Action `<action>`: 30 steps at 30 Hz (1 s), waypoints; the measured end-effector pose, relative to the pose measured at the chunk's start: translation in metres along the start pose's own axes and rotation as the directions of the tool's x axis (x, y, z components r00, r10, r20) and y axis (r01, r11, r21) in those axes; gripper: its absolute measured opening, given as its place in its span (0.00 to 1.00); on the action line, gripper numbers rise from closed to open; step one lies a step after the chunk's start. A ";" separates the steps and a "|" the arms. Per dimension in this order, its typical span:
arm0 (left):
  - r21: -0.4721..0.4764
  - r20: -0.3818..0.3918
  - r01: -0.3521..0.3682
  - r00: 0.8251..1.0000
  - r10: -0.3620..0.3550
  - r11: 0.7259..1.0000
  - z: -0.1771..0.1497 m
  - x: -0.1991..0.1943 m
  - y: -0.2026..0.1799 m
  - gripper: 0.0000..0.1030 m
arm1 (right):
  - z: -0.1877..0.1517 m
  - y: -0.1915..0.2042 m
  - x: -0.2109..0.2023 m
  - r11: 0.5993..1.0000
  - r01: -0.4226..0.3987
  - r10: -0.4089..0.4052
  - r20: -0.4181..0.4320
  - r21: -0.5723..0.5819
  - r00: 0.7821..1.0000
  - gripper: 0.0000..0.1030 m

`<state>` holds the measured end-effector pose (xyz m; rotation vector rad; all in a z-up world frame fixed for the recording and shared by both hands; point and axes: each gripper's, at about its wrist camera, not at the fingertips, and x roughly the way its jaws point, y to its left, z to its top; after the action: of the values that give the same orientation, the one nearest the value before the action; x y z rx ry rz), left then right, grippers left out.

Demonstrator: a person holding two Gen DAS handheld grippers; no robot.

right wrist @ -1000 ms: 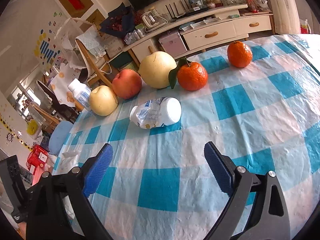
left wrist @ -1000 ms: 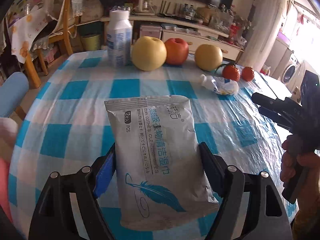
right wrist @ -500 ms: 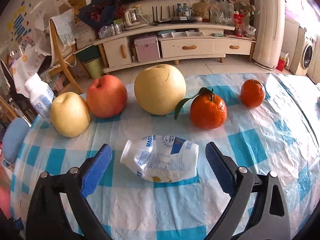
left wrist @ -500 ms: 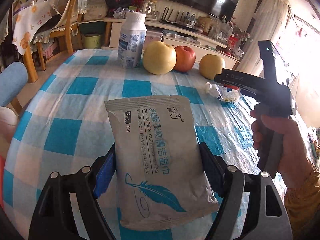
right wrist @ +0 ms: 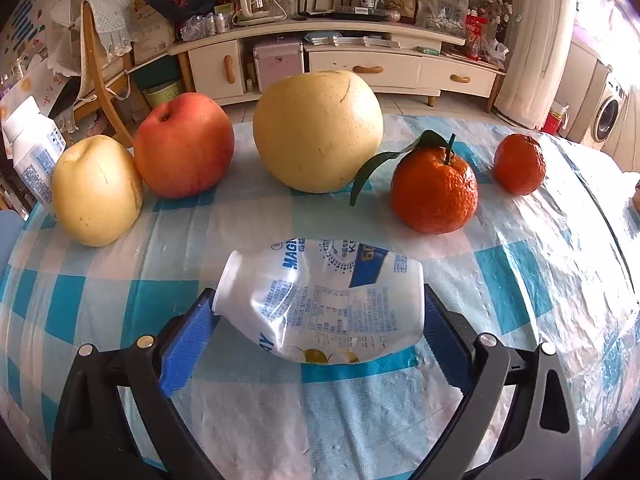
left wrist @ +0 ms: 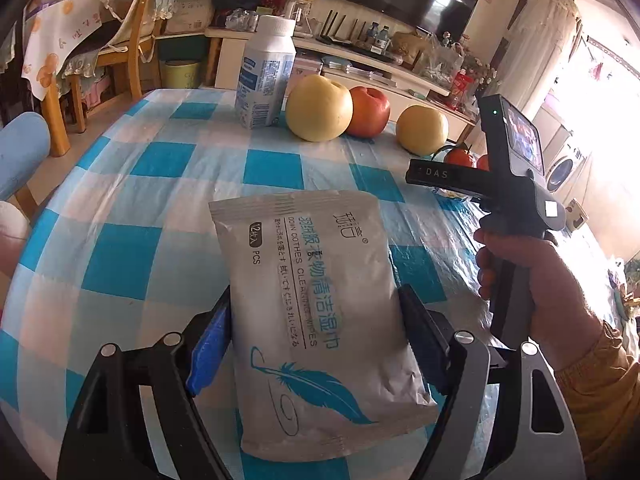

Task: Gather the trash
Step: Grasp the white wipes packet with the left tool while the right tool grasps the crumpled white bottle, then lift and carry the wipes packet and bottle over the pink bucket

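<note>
Gripping "DOWN CLOTHES CLEANING WIPES" pack (left wrist: 320, 312), left claw (left wrist: 316, 344); "MAGI" bottle (right wrist: 324, 300) between right claw (right wrist: 320, 332) fingers

A table (right wrist: 520, 264) draped in blue-and-white checked plastic carries a crushed bottle (right wrist: 328, 304), two pears (right wrist: 318, 132), an apple (right wrist: 184, 144), two tangerines (right wrist: 434, 192) and an upright white bottle (left wrist: 264, 76).

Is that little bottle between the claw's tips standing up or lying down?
Lying down. The bottle rests on its side on the tablecloth, neck pointing left, its body crumpled; the tall bottle behind stands upright.
</note>
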<state>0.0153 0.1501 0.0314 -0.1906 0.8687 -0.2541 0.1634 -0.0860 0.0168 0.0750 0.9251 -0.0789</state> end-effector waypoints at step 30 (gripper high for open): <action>0.046 0.036 -0.012 0.999 0.011 0.999 -0.005 -0.029 -0.006 0.76 | -0.126 -0.006 -0.139 0.992 -0.109 0.113 0.063 -0.065 0.992 0.92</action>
<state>-0.0078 0.1524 0.0509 -0.1468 0.8280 -0.2592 -0.0207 -0.0744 0.0526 0.0663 0.8546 0.0506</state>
